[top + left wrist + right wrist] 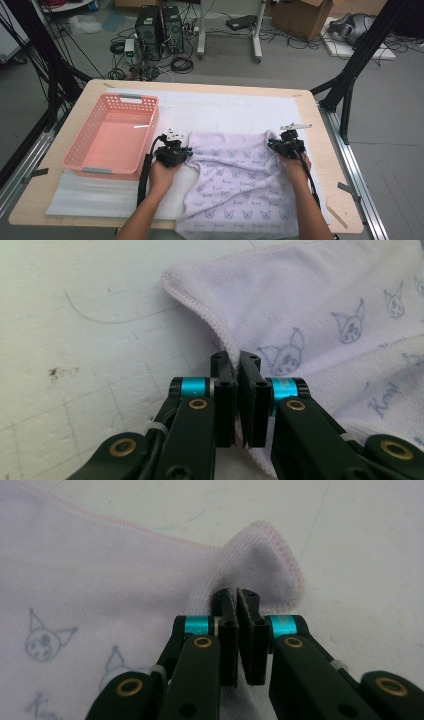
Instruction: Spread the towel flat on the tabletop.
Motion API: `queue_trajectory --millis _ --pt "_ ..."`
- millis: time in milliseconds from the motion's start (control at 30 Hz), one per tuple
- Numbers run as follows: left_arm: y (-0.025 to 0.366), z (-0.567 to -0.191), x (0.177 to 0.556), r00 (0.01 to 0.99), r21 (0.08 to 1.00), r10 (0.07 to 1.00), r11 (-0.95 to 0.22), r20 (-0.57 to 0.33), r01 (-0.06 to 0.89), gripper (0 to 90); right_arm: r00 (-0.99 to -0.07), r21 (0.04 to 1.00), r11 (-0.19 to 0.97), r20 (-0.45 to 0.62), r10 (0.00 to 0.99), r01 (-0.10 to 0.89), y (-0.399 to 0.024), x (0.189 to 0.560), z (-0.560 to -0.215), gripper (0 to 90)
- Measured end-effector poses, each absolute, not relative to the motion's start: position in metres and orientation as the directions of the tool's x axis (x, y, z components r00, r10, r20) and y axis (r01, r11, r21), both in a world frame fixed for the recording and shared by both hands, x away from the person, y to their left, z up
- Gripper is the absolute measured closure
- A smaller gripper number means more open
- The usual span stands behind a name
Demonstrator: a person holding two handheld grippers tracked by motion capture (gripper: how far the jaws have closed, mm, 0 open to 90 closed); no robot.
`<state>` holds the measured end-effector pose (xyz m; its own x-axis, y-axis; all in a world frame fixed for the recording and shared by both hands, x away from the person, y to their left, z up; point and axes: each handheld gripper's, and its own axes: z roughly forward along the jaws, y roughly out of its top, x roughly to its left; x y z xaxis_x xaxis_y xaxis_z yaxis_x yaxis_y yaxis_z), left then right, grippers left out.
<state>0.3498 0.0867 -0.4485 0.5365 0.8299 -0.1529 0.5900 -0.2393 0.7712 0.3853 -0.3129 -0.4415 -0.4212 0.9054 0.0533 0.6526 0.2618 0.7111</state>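
1. The towel [240, 175] lies at the table's [320, 145] near edge, hanging over it.
2. Left gripper [186, 150] pinches the towel's far left corner.
3. Right gripper [274, 145] clamps its far right corner.

The only writing I can make out is on the pale lilac towel [320, 305]. In the left gripper view, a slanted blue word beginning "K" sits at about four o'clock from my left claw [237, 371], too blurred for me to read beyond that letter. In the right gripper view, a similar blue script, cut off at the frame's bottom edge, lies at about eight o'clock from my right claw [237, 607]. I can read nothing else anywhere.
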Motion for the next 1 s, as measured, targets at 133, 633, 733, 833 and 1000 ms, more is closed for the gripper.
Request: queue_trajectory --millis 133,633,733,833,1000 --pt "0.086 -0.448 0.35 0.534 0.771 0.831 -0.236 -0.155 0.591 85.0 -0.336 0.702 0.301 -0.093 0.937 0.646 -0.329 0.381 -0.431 88.2" --pt "0.076 -0.45 0.371 0.508 0.775 0.839 -0.187 -0.193 0.604 46.1 -0.334 0.735 0.186 0.058 0.941 0.652 -0.365 0.361 -0.422 60.7" --pt "0.069 -0.449 0.369 0.494 0.781 0.866 -0.254 -0.079 0.571 58.4 -0.357 0.729 0.201 0.062 0.932 0.654 -0.364 0.359 -0.425 57.4" --pt "0.073 -0.447 0.374 0.479 0.767 0.871 -0.231 -0.111 0.599 86.5 -0.363 0.733 0.21 0.055 0.93 0.648 -0.363 0.36 -0.427 57.3" --pt "0.081 -0.442 0.383 0.392 0.791 0.916 -0.175 -0.088 0.586 87.2 -0.382 0.733 0.217 0.063 0.922 0.645 -0.359 0.364 -0.431 57.4"
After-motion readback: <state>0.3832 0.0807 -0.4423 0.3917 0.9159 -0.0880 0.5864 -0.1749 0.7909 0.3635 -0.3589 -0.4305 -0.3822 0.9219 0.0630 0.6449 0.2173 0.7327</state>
